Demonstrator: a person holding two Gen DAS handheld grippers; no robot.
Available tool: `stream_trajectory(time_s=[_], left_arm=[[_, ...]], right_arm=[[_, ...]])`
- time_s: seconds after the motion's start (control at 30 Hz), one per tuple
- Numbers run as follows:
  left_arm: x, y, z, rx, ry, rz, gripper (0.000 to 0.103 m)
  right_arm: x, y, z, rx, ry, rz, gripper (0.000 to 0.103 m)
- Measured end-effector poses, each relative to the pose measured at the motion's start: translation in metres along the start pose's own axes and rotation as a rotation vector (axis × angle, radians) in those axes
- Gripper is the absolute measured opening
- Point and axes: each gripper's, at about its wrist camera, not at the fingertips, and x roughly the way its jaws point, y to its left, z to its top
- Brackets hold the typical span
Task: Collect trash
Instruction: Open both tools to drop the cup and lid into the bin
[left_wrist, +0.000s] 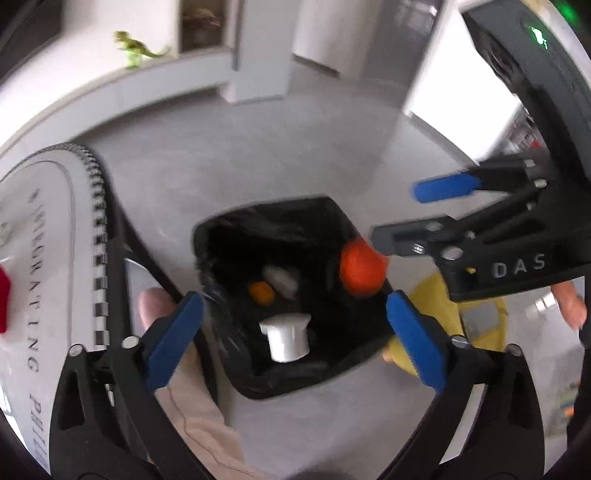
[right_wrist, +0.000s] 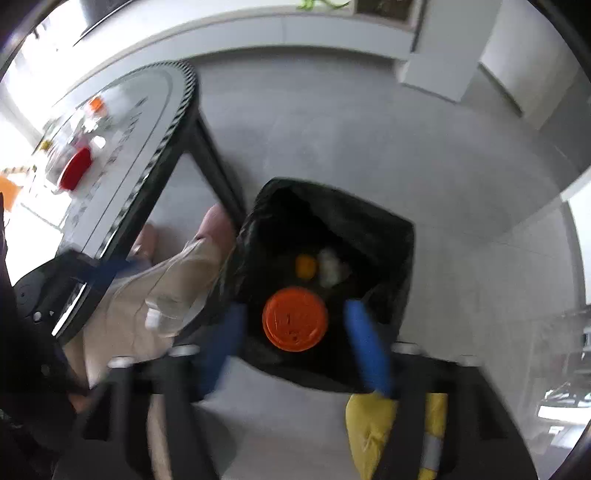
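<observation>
Orange lid (right_wrist: 294, 319) hangs free between the wide-open right hand-held gripper (right_wrist: 295, 345) fingers, over the black bin (right_wrist: 399, 236)

The mouth of the black-lined trash bin (left_wrist: 291, 295) stands open from above, its floor partly taken up by a white bottle (left_wrist: 286, 338), an orange piece (left_wrist: 261, 292) and a crumpled white wad (left_wrist: 281, 279). An orange lid (right_wrist: 294, 318) hangs over the opening between the right gripper (right_wrist: 301, 341)'s spread jaws. To the bin's left the table (left_wrist: 48, 258) edge, a black table leg (right_wrist: 218, 166) and the person's beige trouser leg (right_wrist: 162, 280) crowd in, while grey floor (left_wrist: 240, 155) lies bare beyond the bin.
</observation>
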Motion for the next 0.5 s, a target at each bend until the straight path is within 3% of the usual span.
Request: stream_trajectory(time_s=[0.2, 0.5], left_arm=[[-0.004, 0.004, 0.0, 0.014, -0.013, 0.001, 0.097], [-0.02, 0.03, -0.007, -0.041, -0.027, 0.003, 0.097]], right_arm=[[-0.001, -0.001, 0.008, 0.014, -0.012, 0.01, 0.073], [-0.003, 0.034, 0.021, -0.046, -0.014, 0.03, 0.073]])
